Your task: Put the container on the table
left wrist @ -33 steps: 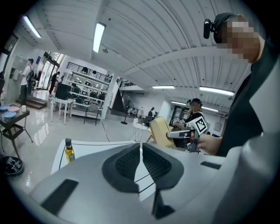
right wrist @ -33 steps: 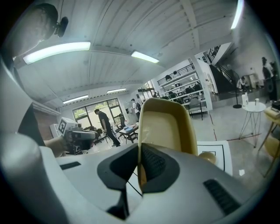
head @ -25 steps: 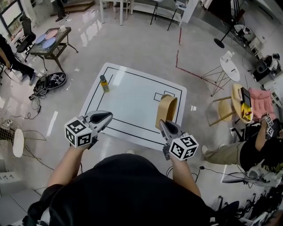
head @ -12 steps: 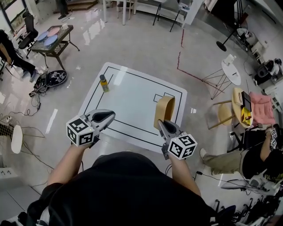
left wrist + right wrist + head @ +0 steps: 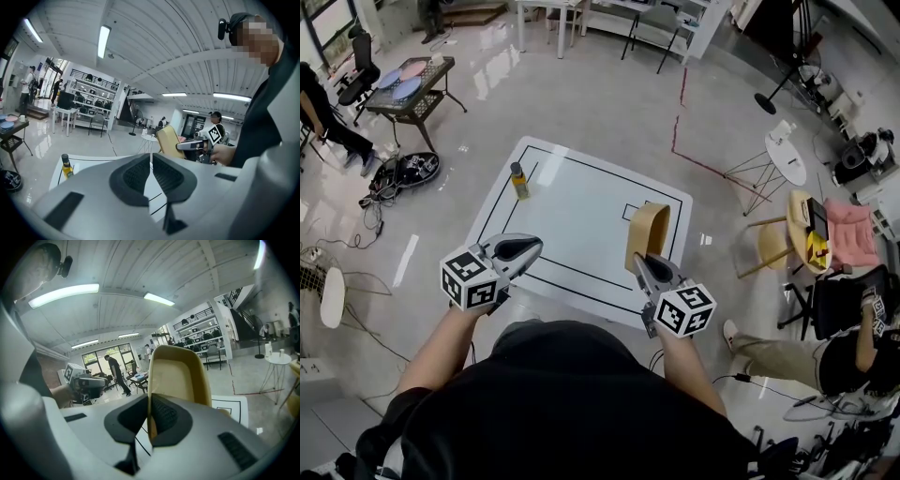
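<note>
A tan oval container (image 5: 648, 229) stands on edge in my right gripper (image 5: 645, 265), whose jaws are shut on its rim. It hangs above the right part of the white table (image 5: 581, 211). In the right gripper view the container (image 5: 176, 376) rises straight ahead, its hollow side facing the camera. My left gripper (image 5: 528, 249) is shut with nothing in it, held over the table's near left edge. From the left gripper view I see the container (image 5: 169, 140) and the right gripper (image 5: 193, 146) off to the right.
A small yellow bottle with a dark cap (image 5: 519, 179) stands near the table's far left corner. Black lines mark a border and a small rectangle (image 5: 634, 212) on the tabletop. A chair with a pink cushion (image 5: 844, 234), round stools and a seated person lie to the right.
Both grippers stay almost where they were. The container has shifted very slightly left and further over the table.
</note>
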The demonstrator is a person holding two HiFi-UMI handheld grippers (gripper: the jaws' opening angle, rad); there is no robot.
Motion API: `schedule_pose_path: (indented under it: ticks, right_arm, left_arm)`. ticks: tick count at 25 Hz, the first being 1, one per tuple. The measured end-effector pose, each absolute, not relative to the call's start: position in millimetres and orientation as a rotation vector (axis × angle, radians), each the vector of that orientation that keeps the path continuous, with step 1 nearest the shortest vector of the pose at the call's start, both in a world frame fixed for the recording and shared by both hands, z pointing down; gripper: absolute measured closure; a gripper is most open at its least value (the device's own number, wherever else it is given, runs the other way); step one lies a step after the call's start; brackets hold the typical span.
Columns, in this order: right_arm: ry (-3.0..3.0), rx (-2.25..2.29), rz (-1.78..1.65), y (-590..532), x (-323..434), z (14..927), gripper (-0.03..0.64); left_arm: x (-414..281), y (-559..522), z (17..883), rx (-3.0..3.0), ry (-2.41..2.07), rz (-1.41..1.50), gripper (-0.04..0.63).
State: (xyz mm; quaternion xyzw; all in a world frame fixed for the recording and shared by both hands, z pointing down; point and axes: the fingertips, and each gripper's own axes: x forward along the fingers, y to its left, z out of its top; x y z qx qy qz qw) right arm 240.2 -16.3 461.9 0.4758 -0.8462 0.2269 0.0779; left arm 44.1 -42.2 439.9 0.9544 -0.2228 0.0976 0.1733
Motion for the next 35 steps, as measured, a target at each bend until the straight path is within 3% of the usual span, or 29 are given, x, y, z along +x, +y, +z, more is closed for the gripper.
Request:
schedule_pose_path:
  ticks: [35]
  right_arm:
    - [-2.417, 1.640, 0.685, -84, 162, 451, 0.600]
  left_arm:
    - [-27, -144, 426, 2.767, -0.426, 0.266, 0.574]
